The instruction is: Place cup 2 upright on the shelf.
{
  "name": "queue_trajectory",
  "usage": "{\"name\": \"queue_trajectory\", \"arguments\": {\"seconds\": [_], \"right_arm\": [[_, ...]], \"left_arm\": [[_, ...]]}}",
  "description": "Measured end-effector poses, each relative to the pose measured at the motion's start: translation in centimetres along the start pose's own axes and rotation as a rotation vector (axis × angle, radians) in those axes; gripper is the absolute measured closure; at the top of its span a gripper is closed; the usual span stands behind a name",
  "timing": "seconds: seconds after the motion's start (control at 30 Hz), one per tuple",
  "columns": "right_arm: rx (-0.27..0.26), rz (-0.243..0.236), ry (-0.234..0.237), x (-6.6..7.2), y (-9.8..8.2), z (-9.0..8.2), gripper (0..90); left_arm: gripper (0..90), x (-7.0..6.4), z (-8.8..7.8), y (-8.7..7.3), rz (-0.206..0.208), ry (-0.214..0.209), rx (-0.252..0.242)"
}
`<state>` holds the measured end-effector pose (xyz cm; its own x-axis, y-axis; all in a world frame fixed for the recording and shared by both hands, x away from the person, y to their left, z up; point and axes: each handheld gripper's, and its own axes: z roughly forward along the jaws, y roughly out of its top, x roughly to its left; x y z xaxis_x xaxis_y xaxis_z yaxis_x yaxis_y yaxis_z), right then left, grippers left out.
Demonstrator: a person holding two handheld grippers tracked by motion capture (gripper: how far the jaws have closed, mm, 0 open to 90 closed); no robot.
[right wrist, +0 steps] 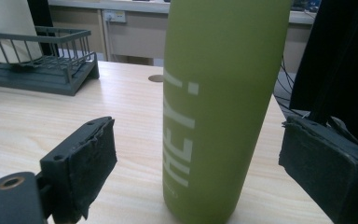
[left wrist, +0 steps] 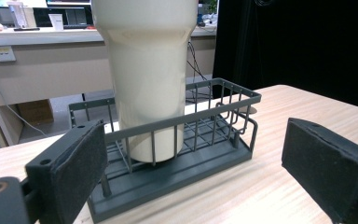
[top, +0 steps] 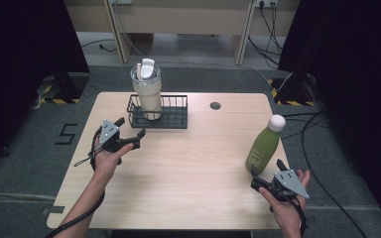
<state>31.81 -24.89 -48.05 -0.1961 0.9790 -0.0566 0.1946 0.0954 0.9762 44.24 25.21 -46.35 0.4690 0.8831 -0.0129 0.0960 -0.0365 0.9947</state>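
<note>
A green bottle (top: 263, 148) with a white cap stands upright near the table's right edge. In the right gripper view the green bottle (right wrist: 219, 107) rises between the two jaws of my right gripper (right wrist: 205, 172), with a gap on each side, so the pads do not touch it. My right gripper (top: 267, 173) is open just in front of the bottle. A cream tumbler (top: 147, 94) with a white lid stands in the left end of a dark wire basket (top: 173, 121). My left gripper (top: 131, 127) is open and empty, facing the wire basket (left wrist: 205, 116) and the tumbler (left wrist: 144, 79).
The wooden table (top: 193, 168) has a round cable hole (top: 215, 105) at the back right. Black curtains flank both sides. Cables lie on the floor to the right, and a bench stands behind the table.
</note>
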Motion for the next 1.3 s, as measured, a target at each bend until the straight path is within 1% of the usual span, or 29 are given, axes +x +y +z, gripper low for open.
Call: {"name": "queue_trajectory", "arguments": {"seconds": [0.13, 0.17, 0.2, 0.37, 0.53, 0.67, 0.73, 0.8, 0.97, 1.17, 1.3], "right_arm": [[0.005, 0.003, -0.006, -0.1, 0.1, 0.4, 10.1], [0.003, 0.006, -0.018, -0.3, 0.3, 0.7, 10.0], [0.003, 0.006, -0.018, -0.3, 0.3, 0.7, 10.0], [-0.006, 0.014, -0.036, -0.8, 1.0, 1.6, 9.2], [-0.010, 0.009, -0.031, -1.0, 1.7, 3.0, 8.6], [-0.023, 0.011, -0.039, -1.0, 2.1, 4.2, 8.3], [-0.027, 0.004, -0.037, -1.0, 2.2, 4.4, 8.6], [-0.027, 0.011, -0.033, -1.0, 2.5, 4.7, 9.5], [-0.028, 0.021, -0.031, -1.0, 3.1, 5.0, 10.8], [-0.028, 0.015, -0.025, -1.0, 3.2, 5.3, 12.8], [-0.047, 0.012, -0.025, -1.2, 3.5, 5.1, 14.9]], "left_arm": [[6.2, 0.0, -0.4, -0.2, 0.001, 0.001, 0.004], [6.2, 0.0, -0.5, -0.3, 0.002, 0.000, 0.005], [6.2, 0.0, -0.5, -0.3, 0.003, 0.001, 0.005], [6.2, -0.2, -0.7, -0.4, 0.003, -0.004, 0.008], [6.2, -0.3, -0.8, -0.7, 0.000, -0.007, 0.014], [6.3, -0.2, -0.9, -0.8, -0.004, -0.005, 0.020], [6.3, -0.2, -0.9, -0.9, -0.006, -0.004, 0.021], [6.3, -0.2, -0.9, -0.9, -0.007, -0.004, 0.021], [6.3, -0.2, -0.8, -0.9, -0.011, -0.006, 0.023], [6.2, -0.1, -0.9, -1.0, -0.018, -0.005, 0.026], [6.2, -0.1, -0.8, -1.1, -0.024, -0.007, 0.029]]}}
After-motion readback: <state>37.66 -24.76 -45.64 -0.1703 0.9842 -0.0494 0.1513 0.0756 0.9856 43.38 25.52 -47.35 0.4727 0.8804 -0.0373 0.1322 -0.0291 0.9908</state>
